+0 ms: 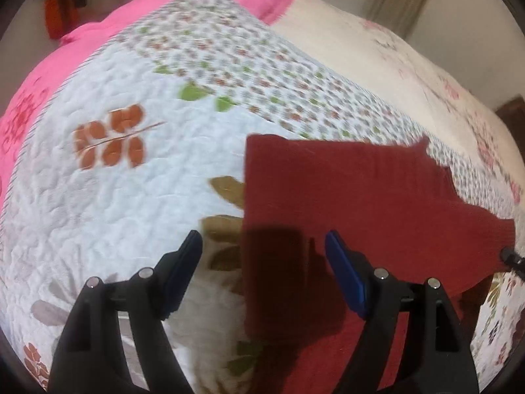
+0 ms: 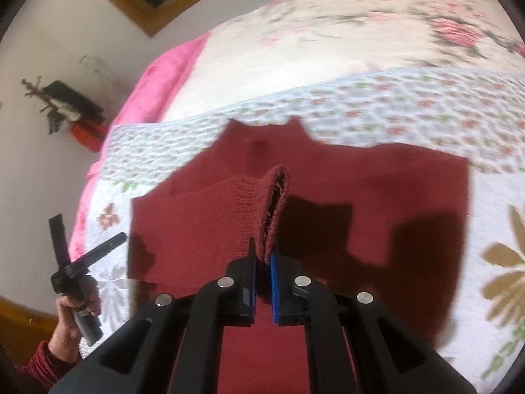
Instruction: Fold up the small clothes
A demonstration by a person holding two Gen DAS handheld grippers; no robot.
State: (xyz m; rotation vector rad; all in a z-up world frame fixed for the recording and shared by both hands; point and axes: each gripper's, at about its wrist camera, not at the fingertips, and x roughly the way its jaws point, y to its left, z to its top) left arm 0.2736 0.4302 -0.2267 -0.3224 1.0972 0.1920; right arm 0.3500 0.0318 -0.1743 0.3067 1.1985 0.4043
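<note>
The right gripper (image 2: 262, 256) has its fingers (image 2: 250, 272) pressed nearly together, pinching a ribbed cuff or edge of the dark red knitted garment (image 2: 361, 197); the pinched fold stands up from between the blue pads and rises away from the camera. The rest of the garment lies spread flat on the bed's quilt (image 2: 393, 105), its body stretching to both sides of the right gripper, with a notched neck edge toward the far side of the bed. The left gripper (image 1: 262, 246) has its fingers (image 1: 344, 272) spread wide and holds nothing; whether it touches the cloth cannot be told. In the left wrist view the straight side edge of the garment runs between the two fingers, so one finger hangs over red knit and the other over bare quilt near the bed's near edge. The quilt is white with orange and olive leaf prints and a small-flowered border; beyond it lie a pink blanket (image 1: 39, 108) and a cream floral cover (image 2: 328, 26). In the right wrist view the person's hand (image 2: 77, 308), in a red sleeve, grips the left gripper's handle at the bed's left edge, beside a pale wall carrying a small dark shelf (image 2: 72, 101) and a wooden frame (image 2: 137, 6).
</note>
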